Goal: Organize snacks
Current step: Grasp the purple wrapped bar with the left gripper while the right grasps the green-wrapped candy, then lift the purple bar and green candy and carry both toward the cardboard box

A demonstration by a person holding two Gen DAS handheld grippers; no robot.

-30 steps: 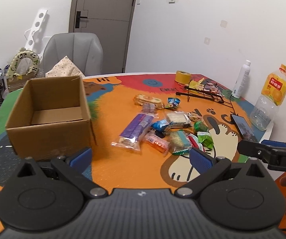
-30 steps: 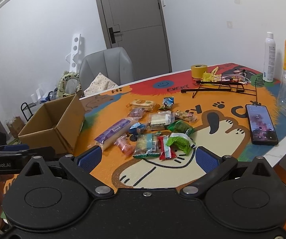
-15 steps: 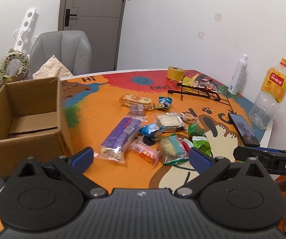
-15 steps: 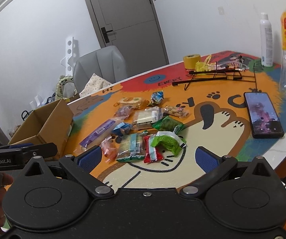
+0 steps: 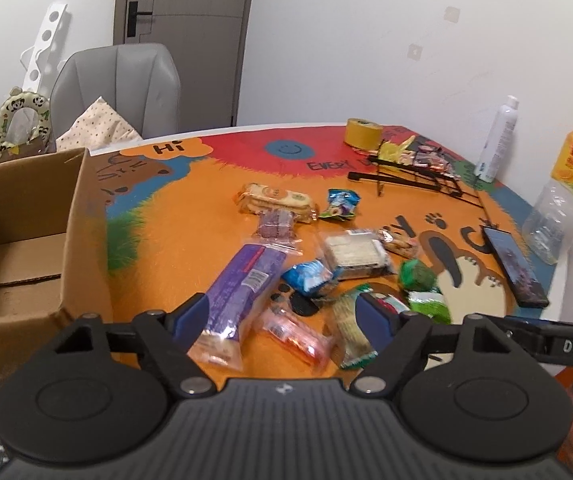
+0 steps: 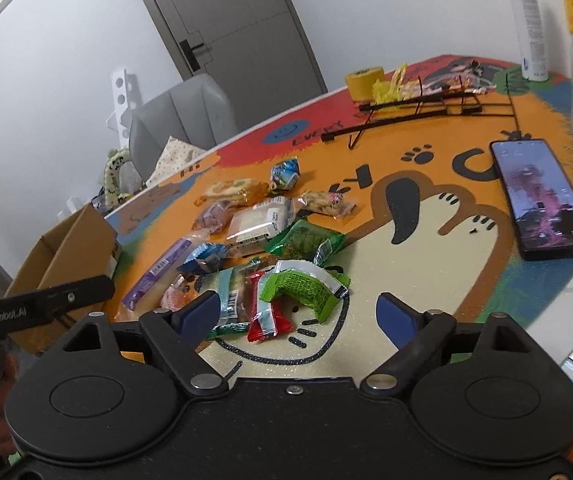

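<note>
Snack pile (image 5: 310, 276): packets crowd the middle of the worktop (image 5: 190, 216), touching or overlapping.
Cardboard box (image 5: 26, 240): open top, walls upright at the left edge, blocking a low sideways pass.
Orange strip between box and pile: bare, free.
Cream patch (image 6: 426, 264) right of the pile: bare up to the phone (image 6: 542, 196).
Far side: wire rack (image 6: 426, 108), tape roll (image 5: 362, 134), bottles (image 5: 498, 144) stand in the way.

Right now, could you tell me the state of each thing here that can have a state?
cardboard box: open, nothing seen inside.
left gripper: open, jaws just been closing, above the purple snack pack without gripping it.
right gripper: open, jaws just been closing, empty, over the green wrapper.
phone: flat, screen lit.
orange drink bottle: upright, almost empty.
white spray bottle: upright, capped.
door: shut.
</note>
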